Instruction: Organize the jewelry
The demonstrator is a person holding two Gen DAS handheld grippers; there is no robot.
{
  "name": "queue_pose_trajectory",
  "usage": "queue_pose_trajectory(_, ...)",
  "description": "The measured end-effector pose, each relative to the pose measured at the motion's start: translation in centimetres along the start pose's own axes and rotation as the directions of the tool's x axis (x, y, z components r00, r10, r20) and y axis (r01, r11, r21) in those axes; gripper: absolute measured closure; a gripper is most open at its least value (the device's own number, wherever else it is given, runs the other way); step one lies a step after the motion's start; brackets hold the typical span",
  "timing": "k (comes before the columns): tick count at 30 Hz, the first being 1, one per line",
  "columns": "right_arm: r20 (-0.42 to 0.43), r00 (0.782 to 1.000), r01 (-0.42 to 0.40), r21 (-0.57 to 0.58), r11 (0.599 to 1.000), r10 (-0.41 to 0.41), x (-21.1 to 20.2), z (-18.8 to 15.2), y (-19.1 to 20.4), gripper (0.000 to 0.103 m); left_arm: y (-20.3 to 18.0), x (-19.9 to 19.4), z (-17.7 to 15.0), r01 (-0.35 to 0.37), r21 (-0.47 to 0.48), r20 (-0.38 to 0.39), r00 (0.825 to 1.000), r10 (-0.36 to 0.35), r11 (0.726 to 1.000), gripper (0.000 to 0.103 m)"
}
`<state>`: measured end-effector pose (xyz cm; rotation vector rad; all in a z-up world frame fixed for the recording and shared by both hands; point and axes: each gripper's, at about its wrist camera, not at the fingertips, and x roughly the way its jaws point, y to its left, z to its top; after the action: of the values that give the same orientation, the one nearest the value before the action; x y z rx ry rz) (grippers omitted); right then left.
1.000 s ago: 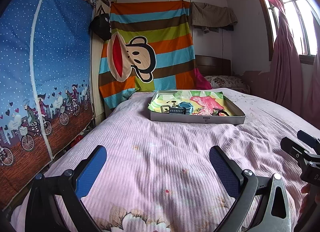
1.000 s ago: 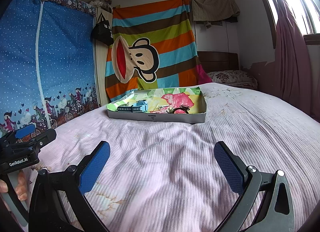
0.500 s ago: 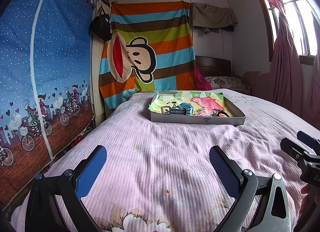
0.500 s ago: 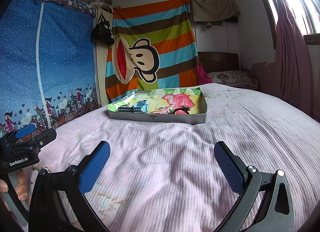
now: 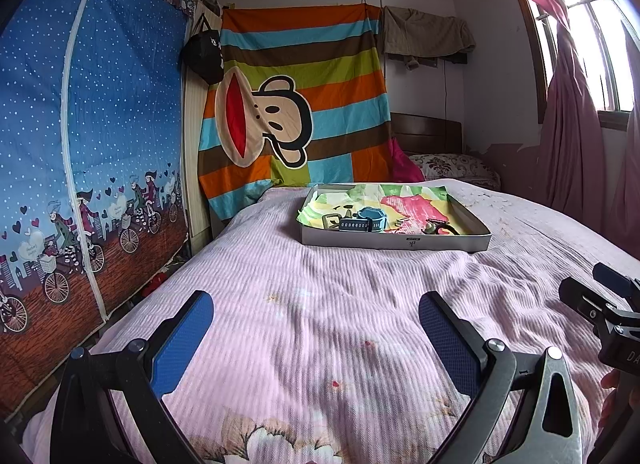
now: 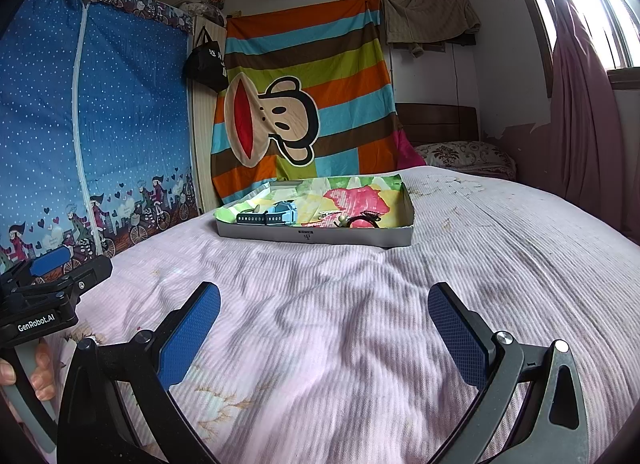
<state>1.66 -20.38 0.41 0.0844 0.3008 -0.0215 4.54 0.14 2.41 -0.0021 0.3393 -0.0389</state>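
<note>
A shallow grey tray [image 5: 396,242] lined with bright paper lies far ahead on the pink bed; it also shows in the right wrist view [image 6: 312,237]. In it lie a blue watch [image 5: 366,220] [image 6: 276,214], a black ring-shaped piece [image 5: 438,227] [image 6: 362,221] and small items too small to tell. My left gripper [image 5: 316,310] is open and empty over the bedspread, well short of the tray. My right gripper [image 6: 324,302] is open and empty, also short of the tray. Each gripper shows at the edge of the other's view.
The pink striped bedspread [image 5: 340,296] fills the near ground. A blue fabric wardrobe [image 5: 80,136] stands along the left. A striped monkey cloth [image 5: 296,112] hangs on the back wall. A pillow [image 5: 456,168] and pink curtains [image 5: 572,136] are at the right.
Both views have shifted very slightly toward the tray. Both grippers stay open and empty.
</note>
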Motion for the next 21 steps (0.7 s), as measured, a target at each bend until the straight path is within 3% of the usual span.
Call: queue_pose_trajectory(21,0.000,1.000,-0.001,0.000,1.000,0.001,-0.13,0.12,0.11,0.001,-0.03,-0.01,-0.15,0.000,0.000,0.002,1.000,0.000,1.000,0.000)
